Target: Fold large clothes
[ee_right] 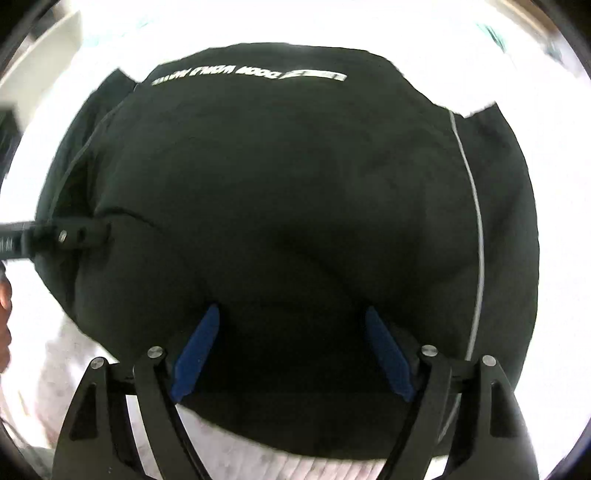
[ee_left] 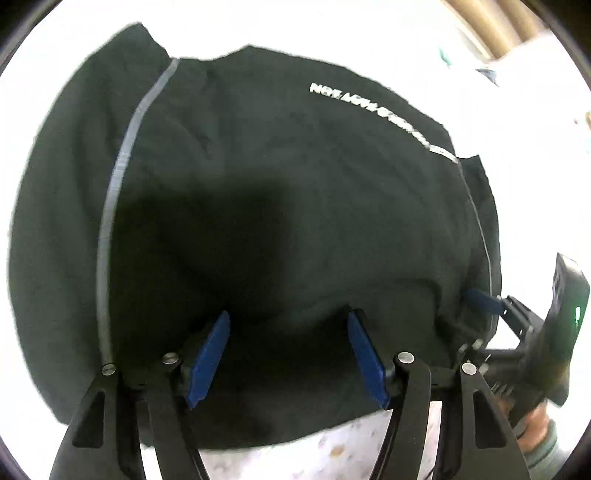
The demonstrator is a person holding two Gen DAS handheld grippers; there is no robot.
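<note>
Black garment point(ee_left: 280, 206) lies under both open tongs point(ee_left: 288, 325).

Both grippers point steeply down, side by side. The left gripper point(ee_left: 288, 354) and right gripper point(ee_right: 291, 350) hold blue fingers point(ee_left: 208, 360) spread apart, gripping nothing.

Harsh overhead brightness, blown-out white tabletop point(ee_left: 332, 33), deep shadow pooled on near part of black fabric garment point(ee_left: 258, 166), motion blur, curved fisheye edges, dark corner vignette
</note>
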